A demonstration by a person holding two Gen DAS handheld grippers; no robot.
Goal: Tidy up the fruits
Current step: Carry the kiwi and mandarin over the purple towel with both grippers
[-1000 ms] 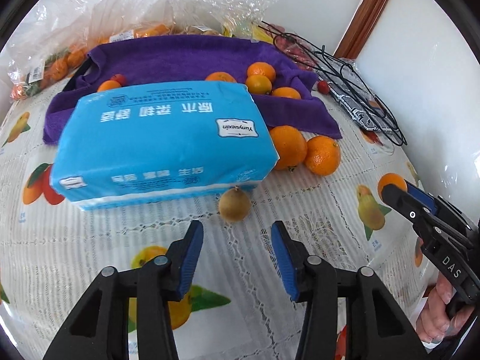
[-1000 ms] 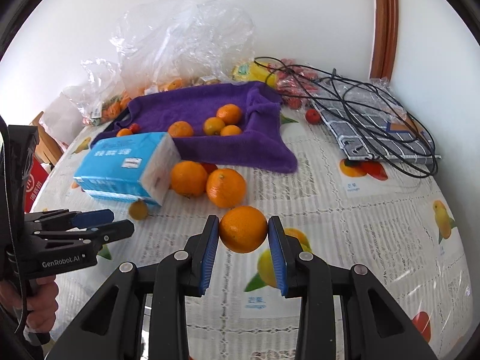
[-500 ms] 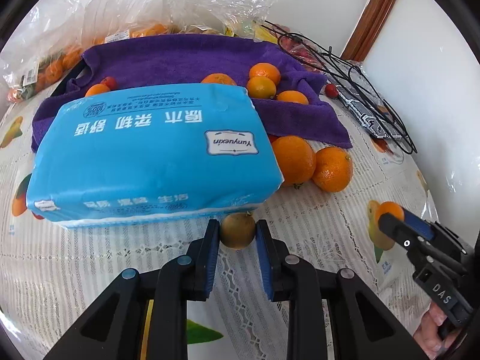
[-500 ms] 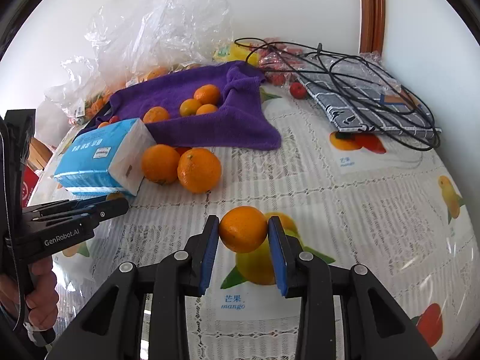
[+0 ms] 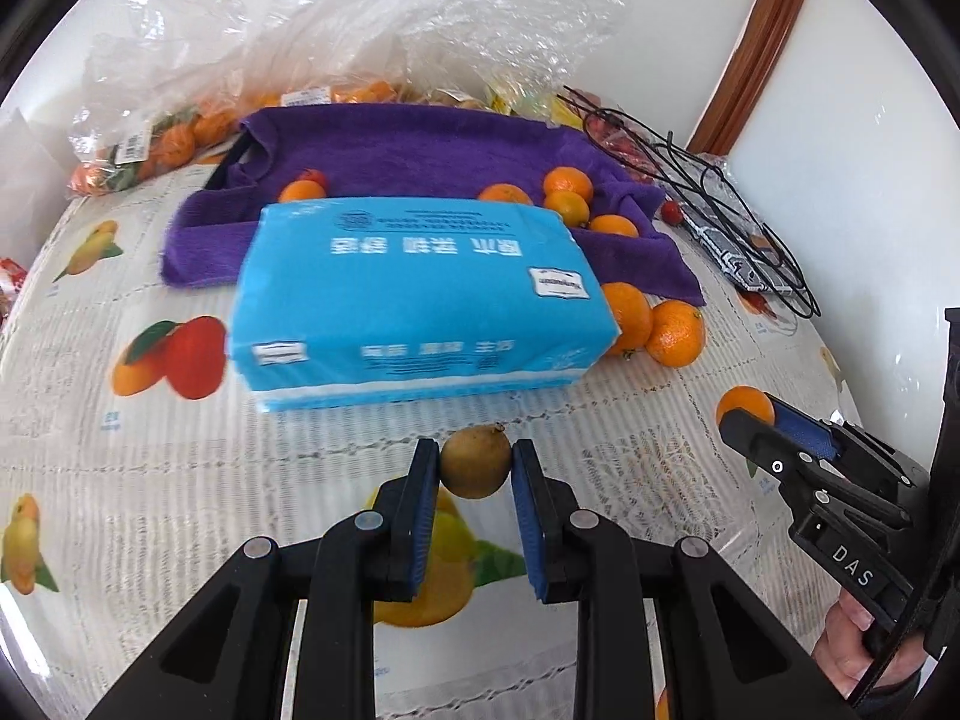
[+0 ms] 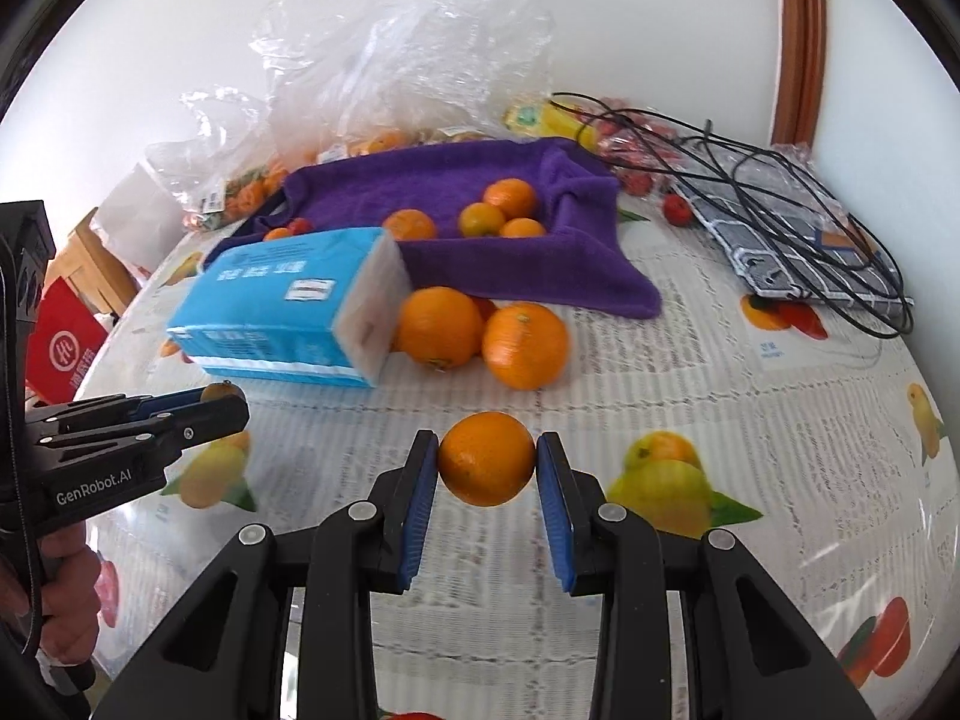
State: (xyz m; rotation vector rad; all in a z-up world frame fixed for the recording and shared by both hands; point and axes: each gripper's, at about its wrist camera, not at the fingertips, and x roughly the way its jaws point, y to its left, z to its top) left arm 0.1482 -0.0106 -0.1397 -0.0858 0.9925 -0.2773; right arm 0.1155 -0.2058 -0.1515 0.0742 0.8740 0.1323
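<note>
My left gripper [image 5: 474, 471] is clamped on a small, dull, brownish round fruit [image 5: 476, 462]; my right gripper [image 6: 486, 468] pinches a glossy, dimpled orange [image 6: 486, 466]. Both hang over the open lace-patterned tablecloth [image 6: 690, 372]. Farther off, a blue tissue pack [image 5: 414, 306] blocks the way to the plush purple towel [image 6: 480, 252], with two oranges [image 6: 480, 333] beside it.
</note>
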